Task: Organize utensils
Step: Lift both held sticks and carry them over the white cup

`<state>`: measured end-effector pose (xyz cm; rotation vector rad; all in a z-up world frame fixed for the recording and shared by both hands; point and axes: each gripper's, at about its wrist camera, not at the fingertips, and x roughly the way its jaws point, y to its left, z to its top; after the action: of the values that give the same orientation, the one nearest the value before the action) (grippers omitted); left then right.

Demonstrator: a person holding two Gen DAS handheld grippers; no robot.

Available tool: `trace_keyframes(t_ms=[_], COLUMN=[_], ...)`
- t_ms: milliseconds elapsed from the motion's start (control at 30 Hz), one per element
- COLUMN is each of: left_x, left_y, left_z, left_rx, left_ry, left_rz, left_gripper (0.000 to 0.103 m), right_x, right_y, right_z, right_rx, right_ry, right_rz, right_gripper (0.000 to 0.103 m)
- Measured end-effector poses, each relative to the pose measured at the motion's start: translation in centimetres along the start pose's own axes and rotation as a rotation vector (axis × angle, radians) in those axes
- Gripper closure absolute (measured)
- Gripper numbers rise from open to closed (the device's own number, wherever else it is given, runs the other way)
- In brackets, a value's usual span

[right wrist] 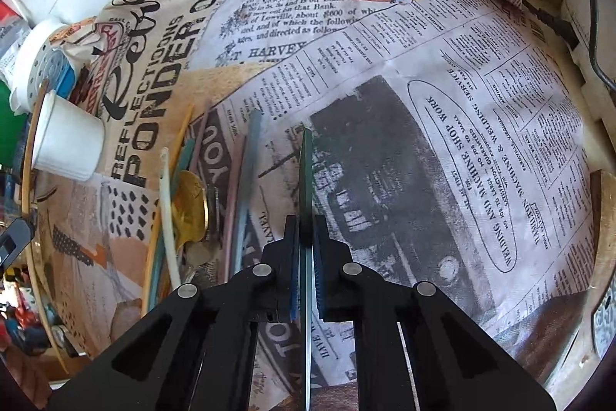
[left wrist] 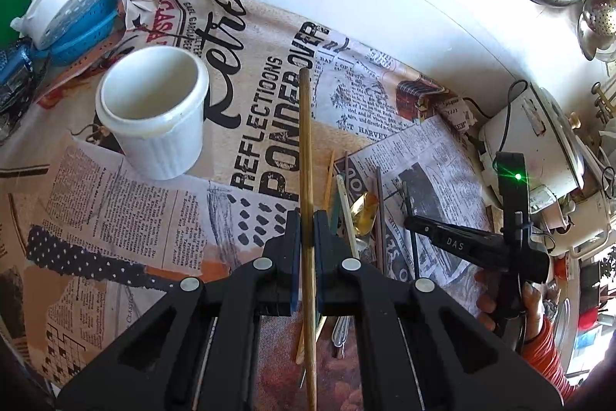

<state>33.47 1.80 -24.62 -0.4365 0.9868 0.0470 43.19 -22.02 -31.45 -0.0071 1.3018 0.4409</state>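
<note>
Left wrist: left claw (left wrist: 307, 230) clenched on wooden stick (left wrist: 306, 149) | right claw (right wrist: 306, 237) grasping green chopstick (right wrist: 307, 172) | risk: long stick tips white cup (left wrist: 154, 114).

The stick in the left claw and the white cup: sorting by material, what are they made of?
Stick: apparently wood or bamboo, tan, matte, with a faint grain. Cup: likely plastic, white, slightly glossy, with a ribbed wall and a thin rolled rim.

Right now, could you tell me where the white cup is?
In the left wrist view the white cup stands upright and empty on the newsprint cloth, left of the wooden chopstick held by the left gripper, near the blue colander.
</note>
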Motion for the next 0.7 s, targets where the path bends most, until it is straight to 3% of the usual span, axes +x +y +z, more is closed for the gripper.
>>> trace_keyframes(t_ms=[200,700], left_x=[-1.3,-7.3], left_y=[-0.2,0.4], left_z=[0.9,3.1], left_rx=[-0.004,-0.040], left_ry=[-0.051,-0.278], left_rz=[0.026,0.068], left_gripper=[0.098,0.098], right_x=[-2.6,-12.1], right_y=[0.6,3.3], right_z=[-0.2,0.3], right_rx=[-0.011,-0.083], right_ry=[-0.073,-0.315], right_rz=[0.032,0.088], right_gripper=[0.097,0.097])
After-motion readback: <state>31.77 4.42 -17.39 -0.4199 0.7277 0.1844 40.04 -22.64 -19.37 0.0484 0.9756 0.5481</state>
